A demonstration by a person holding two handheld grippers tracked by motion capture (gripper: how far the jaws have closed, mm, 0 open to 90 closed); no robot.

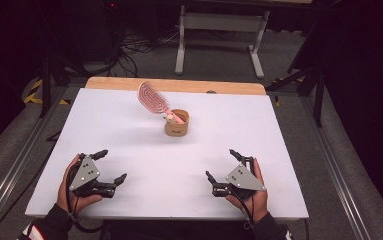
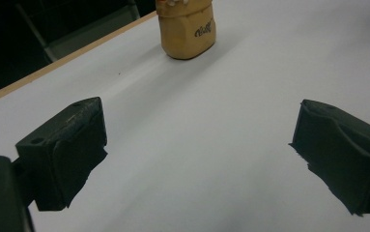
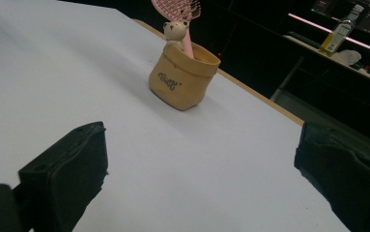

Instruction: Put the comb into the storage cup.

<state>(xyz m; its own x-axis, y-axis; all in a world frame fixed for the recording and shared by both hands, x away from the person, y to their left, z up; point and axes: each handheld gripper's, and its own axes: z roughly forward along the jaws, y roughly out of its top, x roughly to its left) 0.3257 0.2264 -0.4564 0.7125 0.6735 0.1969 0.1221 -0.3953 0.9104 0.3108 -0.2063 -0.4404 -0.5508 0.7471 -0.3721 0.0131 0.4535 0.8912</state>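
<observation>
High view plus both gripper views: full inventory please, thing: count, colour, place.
table: 1, white top with a wooden far edge, centre of the high view
holder: 1, tan bag-shaped pot with dark lettering, upright, far centre of the table
hairbrush: 1, pink, handle in the holder, head leaning up to the far left
bear figure: 1, pale, at the holder's rim beside the brush handle
bottle: 1, yellowish, on a dark shelf beyond the table
table frame: 1, grey, on the floor behind
left hand-held gripper: 1, black, near left, open, holding nothing
right hand-held gripper: 1, black, near right, open, holding nothing
</observation>
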